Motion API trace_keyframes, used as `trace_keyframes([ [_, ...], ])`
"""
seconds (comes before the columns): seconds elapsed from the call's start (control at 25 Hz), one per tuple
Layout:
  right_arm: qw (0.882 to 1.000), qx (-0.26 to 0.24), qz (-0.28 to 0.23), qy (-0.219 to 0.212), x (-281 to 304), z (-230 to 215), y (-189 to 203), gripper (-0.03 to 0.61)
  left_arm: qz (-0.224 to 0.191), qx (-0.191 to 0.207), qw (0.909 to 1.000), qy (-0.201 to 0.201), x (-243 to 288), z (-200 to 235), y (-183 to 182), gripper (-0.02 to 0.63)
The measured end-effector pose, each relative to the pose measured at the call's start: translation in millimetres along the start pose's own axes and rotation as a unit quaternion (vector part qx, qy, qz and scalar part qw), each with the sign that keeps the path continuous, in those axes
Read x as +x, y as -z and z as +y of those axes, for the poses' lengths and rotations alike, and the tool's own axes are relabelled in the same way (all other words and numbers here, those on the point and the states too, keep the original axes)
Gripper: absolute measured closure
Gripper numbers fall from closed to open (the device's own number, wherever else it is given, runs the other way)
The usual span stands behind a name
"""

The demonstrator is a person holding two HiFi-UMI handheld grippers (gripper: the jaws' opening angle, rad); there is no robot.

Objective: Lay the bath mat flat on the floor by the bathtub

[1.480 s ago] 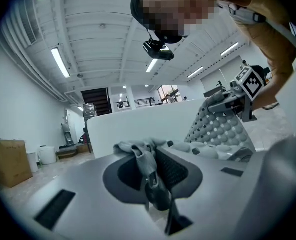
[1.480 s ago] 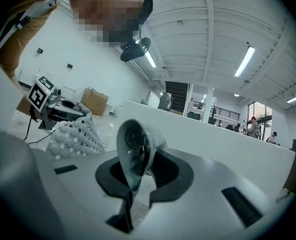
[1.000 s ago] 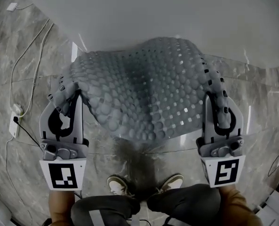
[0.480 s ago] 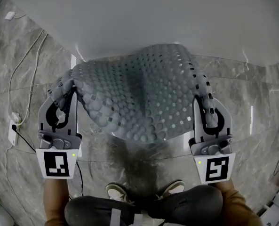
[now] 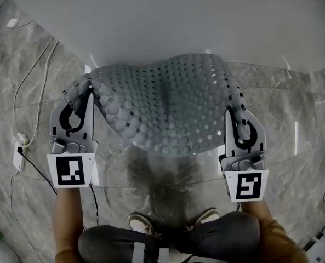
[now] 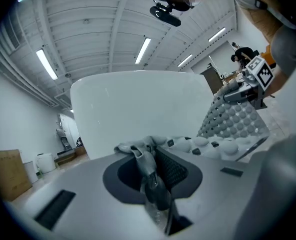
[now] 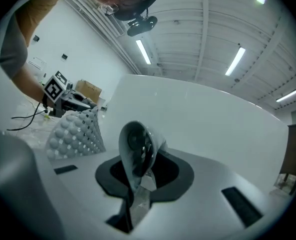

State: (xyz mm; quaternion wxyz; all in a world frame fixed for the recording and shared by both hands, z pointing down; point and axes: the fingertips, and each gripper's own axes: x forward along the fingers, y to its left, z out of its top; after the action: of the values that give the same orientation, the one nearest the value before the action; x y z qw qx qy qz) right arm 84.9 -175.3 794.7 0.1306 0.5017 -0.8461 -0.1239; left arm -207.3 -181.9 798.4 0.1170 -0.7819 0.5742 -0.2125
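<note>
A grey pebbled bath mat (image 5: 162, 106) with small square holes hangs stretched between both grippers, sagging in the middle above the marble floor, its far edge close to the white bathtub (image 5: 167, 21). My left gripper (image 5: 81, 95) is shut on the mat's left corner, seen pinched in the jaws as a crumpled fold of mat (image 6: 140, 151). My right gripper (image 5: 234, 107) is shut on the right corner, where a curled flap of mat (image 7: 138, 146) sticks up between the jaws. The bathtub wall (image 6: 138, 109) fills the background of both gripper views.
Grey marble floor (image 5: 167, 174) lies under the mat. The person's shoes (image 5: 140, 223) stand just below it. A white cable (image 5: 33, 64) and a wall plug (image 5: 18, 147) lie at the left.
Both grippers have moved forward toward the bathtub with the mat, which now hangs further from the person's feet. The grip on both corners is unchanged.
</note>
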Motion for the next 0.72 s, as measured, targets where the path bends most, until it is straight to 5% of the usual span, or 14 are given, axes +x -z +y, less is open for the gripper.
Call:
trace_keyframes([
  [0.2,0.999,-0.009,0.039,-0.006,-3,9,32,0.525,0.005,-0.008,0.9999,-0.007,4,3,14,0.554],
  [0.48,0.999,-0.027,0.021,0.013,4,-2,19,0.525,-0.012,0.002,0.9999,-0.01,11,7,2,0.554],
  [0.72,0.999,-0.018,0.051,0.001,11,9,51,0.518,0.015,-0.016,0.9997,-0.007,14,-4,37,0.552],
])
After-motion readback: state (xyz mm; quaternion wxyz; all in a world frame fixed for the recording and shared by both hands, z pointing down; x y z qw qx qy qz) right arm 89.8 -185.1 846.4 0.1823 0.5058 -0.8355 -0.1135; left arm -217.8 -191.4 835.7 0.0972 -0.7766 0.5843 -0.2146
